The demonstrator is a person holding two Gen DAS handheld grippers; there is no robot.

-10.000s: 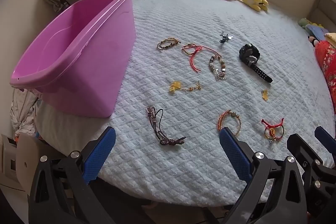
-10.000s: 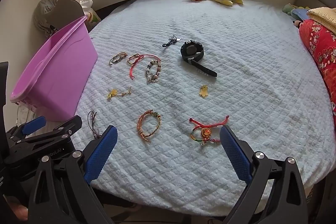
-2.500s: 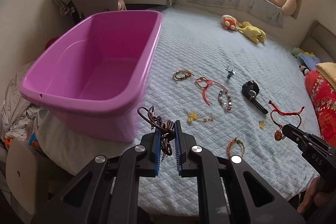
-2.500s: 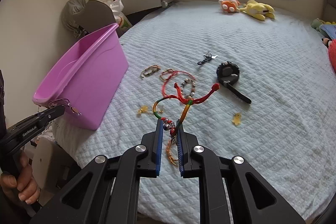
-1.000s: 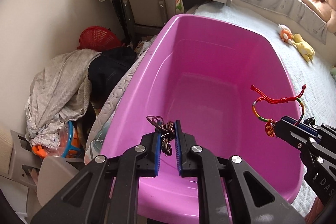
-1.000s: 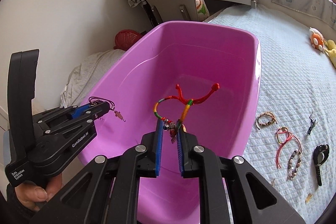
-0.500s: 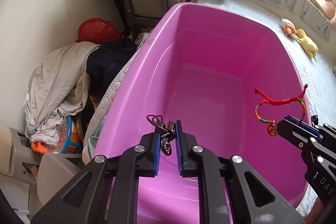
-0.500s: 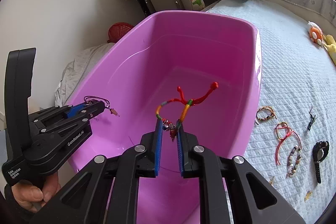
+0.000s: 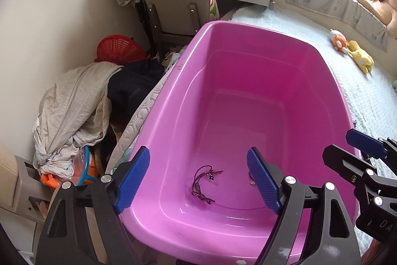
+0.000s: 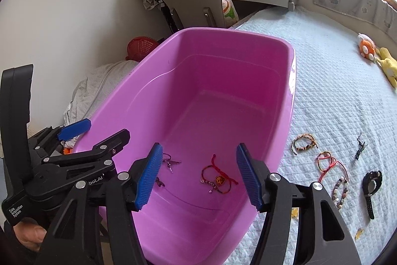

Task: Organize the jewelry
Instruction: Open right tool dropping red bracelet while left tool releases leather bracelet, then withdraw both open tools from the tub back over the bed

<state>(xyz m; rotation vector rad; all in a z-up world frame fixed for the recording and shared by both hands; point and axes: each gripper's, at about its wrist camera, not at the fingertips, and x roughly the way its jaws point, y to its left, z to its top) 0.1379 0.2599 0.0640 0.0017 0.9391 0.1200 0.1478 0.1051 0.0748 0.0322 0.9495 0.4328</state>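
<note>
both grippers, left point(image 9: 198, 180) and right point(image 10: 197, 174), are opening and empty. dark cord bracelet point(image 9: 202, 184) and red bracelet point(image 10: 217, 178) dropped from their grips, now in pink tub point(image 10: 289, 101). more jewelry on bed point(image 10: 335, 101) left.

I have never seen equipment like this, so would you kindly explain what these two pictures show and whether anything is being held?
A person holds a pair of hand-operated tongs in each hand, each with a camera looking along its blue fingers. One picture is from the left tongs, the other from the right tongs. Both hang over a pink tub on a bed. Both are opening and hold nothing: a purple cord bracelet and a red bracelet lie in the tub. More bracelets and a black watch remain on the bed.
</note>
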